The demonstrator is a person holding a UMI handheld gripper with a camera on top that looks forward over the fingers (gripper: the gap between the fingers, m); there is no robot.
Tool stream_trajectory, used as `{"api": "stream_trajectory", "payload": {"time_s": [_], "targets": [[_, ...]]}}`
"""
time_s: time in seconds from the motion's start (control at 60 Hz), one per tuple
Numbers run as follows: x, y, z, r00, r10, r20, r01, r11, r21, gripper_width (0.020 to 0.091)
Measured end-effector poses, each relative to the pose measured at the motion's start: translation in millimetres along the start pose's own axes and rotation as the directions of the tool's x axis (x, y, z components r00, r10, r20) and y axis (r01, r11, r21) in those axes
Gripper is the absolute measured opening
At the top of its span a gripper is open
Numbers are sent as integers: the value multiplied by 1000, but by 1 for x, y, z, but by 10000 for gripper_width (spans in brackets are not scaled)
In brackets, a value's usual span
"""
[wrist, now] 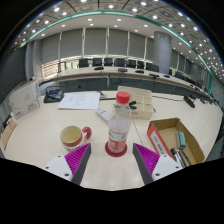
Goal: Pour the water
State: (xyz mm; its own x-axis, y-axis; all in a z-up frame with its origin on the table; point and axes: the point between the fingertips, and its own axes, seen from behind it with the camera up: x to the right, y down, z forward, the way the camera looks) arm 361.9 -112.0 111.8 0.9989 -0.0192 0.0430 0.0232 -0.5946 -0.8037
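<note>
A clear water bottle (119, 124) with a red cap and a red and white label stands upright on a round red coaster (116, 149) on the pale table (40, 120). Left of it sits a yellow cup (74, 136) with a dark red inside. My gripper (112, 160) is open, its two purple pads (77, 159) spread wide on either side. The bottle stands just ahead of the fingertips, apart from both of them, and nothing is held.
An open cardboard box (176, 138) with tools and small items lies right of the bottle. A flat box (134, 100) and papers (78, 100) lie beyond it. Desks and black chairs (120, 63) line the far side of the room.
</note>
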Motion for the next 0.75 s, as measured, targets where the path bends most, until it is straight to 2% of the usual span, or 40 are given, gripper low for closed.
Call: {"api": "stream_trajectory", "payload": {"time_s": [0.15,0.35,0.75], "targets": [[-30,13,-77,1000,-19,-7,19,998,-65,858],[-63,25,-151,999,-5,-44,2,997,-75,860],[-78,32,-191,996,-17,-88,12,999,-49,860]]}}
